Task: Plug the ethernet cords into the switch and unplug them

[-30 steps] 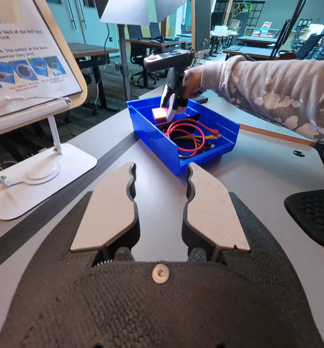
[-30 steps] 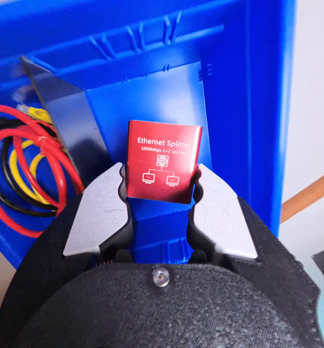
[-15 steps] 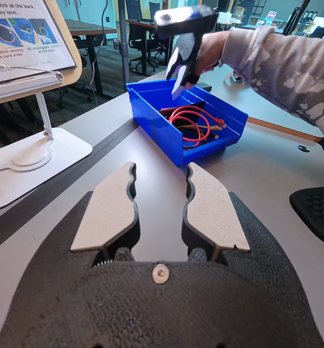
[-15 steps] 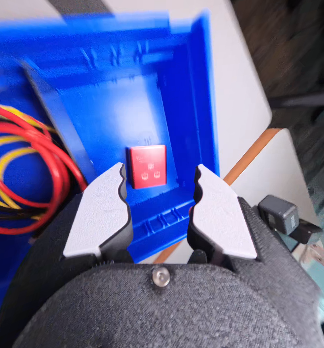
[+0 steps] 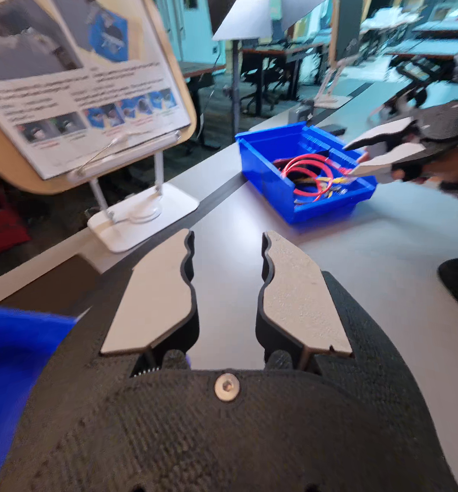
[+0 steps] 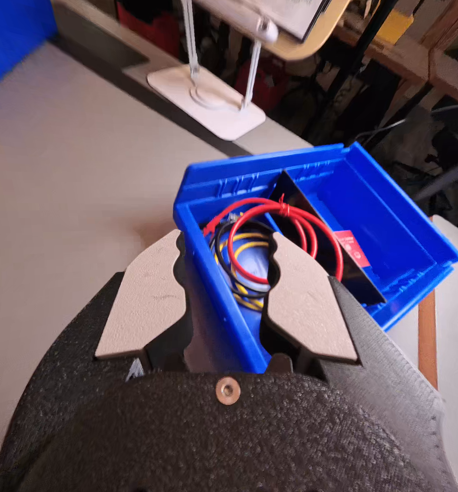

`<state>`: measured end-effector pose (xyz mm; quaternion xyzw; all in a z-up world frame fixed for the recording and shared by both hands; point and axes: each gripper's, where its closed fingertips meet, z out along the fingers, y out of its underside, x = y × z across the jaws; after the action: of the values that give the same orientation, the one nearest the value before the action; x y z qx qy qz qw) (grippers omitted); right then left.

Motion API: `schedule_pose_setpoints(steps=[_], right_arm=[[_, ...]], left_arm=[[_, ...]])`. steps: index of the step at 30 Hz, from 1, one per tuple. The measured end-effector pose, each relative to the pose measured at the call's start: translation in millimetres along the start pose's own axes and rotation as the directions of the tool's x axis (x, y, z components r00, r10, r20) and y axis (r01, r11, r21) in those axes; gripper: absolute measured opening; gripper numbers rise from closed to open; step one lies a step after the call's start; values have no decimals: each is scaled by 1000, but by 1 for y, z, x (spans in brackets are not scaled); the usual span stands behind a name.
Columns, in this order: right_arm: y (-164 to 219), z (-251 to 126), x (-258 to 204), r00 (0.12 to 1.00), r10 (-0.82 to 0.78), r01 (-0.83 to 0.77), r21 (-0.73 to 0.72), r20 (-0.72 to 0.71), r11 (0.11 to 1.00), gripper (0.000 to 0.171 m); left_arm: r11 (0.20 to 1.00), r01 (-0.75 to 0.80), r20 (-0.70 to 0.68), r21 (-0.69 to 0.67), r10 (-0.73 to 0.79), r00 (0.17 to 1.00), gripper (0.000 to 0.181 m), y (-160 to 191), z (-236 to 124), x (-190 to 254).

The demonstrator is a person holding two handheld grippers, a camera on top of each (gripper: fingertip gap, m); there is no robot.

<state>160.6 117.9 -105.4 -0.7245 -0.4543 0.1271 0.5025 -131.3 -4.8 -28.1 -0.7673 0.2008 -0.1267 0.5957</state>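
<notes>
**Both grippers empty above the grey table**

The left gripper [image 5: 226, 269] is held with its jaws parted over the bare table [image 5: 369, 253], nothing between them. The right gripper [image 6: 226, 255] is spread wide above the near corner of the blue bin [image 6: 398, 186]. Red, yellow and black cords [image 6: 249, 255] are coiled in 1 compartment; the red switch [image 6: 351, 249] is seen behind the dark divider [image 6: 326, 255]

cords and switch share a blue bin

coiled ethernet cords, the red cord [image 6: 286, 239], yellow cord [image 6: 246, 247] and black cord [image 6: 219, 255], lie tangled in one compartment of the blue bin [image 6: 222, 292]. the small red switch [image 6: 351, 249] lies flat in the neighbouring compartment, behind a dark divider [image 6: 326, 255], with no cord plugged in.
</notes>
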Motion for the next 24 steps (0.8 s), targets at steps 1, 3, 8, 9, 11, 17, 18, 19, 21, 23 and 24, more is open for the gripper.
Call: schedule_pose_setpoints(steps=[1,3,8,9,11,17,18,19,21,23,24], right_arm=[[14,2,-5,999,-33,33,-49,4,998,59],[39,8,-12,996,-80,86,-172,44,981,60],[65,30,-22,967,-200,244,-354,156,903,52],[67,35,-24,957,-228,280,-382,177,881,49],[73,46,-27,941,-257,331,-439,219,835,47],[86,70,-30,921,-272,383,-527,279,759,34],[86,72,-29,919,-275,388,-524,282,758,29],[87,72,-30,916,-270,392,-517,297,761,27],[86,72,-30,906,-290,413,-495,307,765,26],[87,71,-31,897,-320,435,-485,305,759,26],[86,70,-34,891,-331,448,-477,312,756,26]], left_arm=[[999,-10,40,-39,11,999,49,14,-11,-9],[988,-21,116,-156,40,992,49,51,-33,-28],[869,5,187,-495,102,977,59,152,-69,-57],[839,-5,189,-544,129,974,61,164,-71,-61],[774,-51,172,-631,204,964,63,181,-70,-67],[566,-137,67,-813,325,943,45,220,-53,-79],[557,-152,47,-817,326,944,38,223,-48,-77],[557,-166,31,-814,327,944,32,223,-44,-76],[560,-204,-1,-803,341,940,30,221,-36,-73],[566,-245,-30,-787,361,932,28,218,-28,-66],[571,-263,-43,-778,369,929,28,216,-23,-60]])
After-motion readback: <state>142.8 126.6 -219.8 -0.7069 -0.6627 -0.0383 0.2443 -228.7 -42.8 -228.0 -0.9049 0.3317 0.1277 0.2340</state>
